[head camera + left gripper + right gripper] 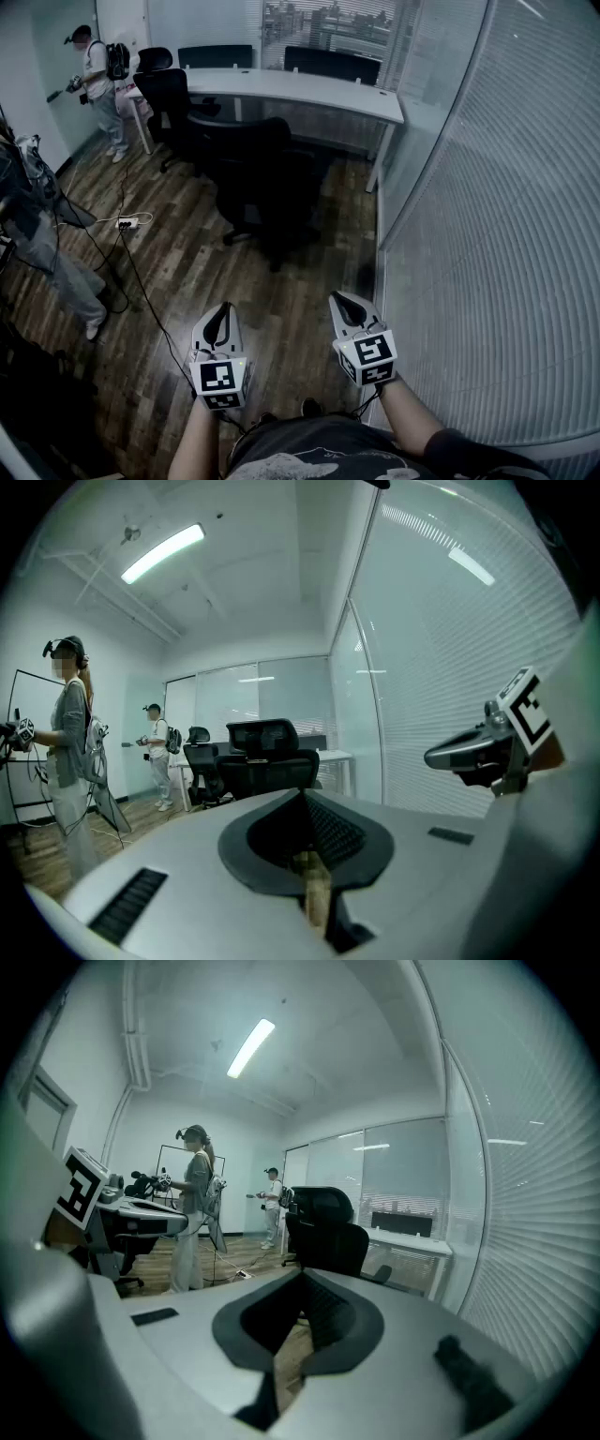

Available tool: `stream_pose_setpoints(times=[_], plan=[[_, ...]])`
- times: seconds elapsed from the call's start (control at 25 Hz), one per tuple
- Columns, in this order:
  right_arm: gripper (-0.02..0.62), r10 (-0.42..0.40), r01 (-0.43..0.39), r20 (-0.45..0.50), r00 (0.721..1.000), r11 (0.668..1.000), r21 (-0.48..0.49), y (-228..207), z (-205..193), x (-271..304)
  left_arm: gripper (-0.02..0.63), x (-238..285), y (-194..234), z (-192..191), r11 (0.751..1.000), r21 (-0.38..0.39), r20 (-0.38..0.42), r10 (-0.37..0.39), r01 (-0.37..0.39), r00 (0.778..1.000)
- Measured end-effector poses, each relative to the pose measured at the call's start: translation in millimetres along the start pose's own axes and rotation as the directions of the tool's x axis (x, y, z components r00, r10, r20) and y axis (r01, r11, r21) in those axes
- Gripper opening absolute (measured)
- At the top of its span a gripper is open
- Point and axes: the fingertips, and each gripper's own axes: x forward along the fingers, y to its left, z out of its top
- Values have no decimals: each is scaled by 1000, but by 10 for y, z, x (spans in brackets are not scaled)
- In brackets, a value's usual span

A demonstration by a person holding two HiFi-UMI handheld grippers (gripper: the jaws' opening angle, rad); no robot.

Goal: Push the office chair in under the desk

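The chair (258, 173) is seen on the wood floor (281, 309), out in front of the desk (319, 89), with its back turned toward the grippers. It is so dark in the head view that its front may reach the desk's edge, but this cannot be made out. It is not tucked under the desk. Both grippers are held low and side by side, well apart from the chair and pointed at it. The left gripper (223, 314) is closed, its jaws brought together on nothing, and the right gripper (345, 305) is likewise closed and empty. A second chair (167, 94) is placed at the desk's left end. A glass wall (487, 234) hung with blinds runs along the right. A power strip (127, 223) lies on the floor to the left. One person (98, 80) stands near the far left corner, and another person (42, 234) is cut off by the left edge.
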Motion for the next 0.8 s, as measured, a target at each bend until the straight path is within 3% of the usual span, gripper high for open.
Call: stream_pose_setpoints(times=[0.52, 0.68, 0.8], plan=[[21, 14, -14, 2, 1000, 1000, 8, 139, -21, -198, 25, -286, 5, -84, 1000, -4, -20, 21, -21, 1000], [23, -20, 19, 10, 1000, 998, 66, 183, -19, -224, 25, -388, 121, -158, 1000, 2, -17, 14, -14, 1000], [23, -53, 52, 22, 998, 998, 41, 229, -2, -226, 25, -423, 243, -143, 1000, 14, -7, 10, -10, 1000]])
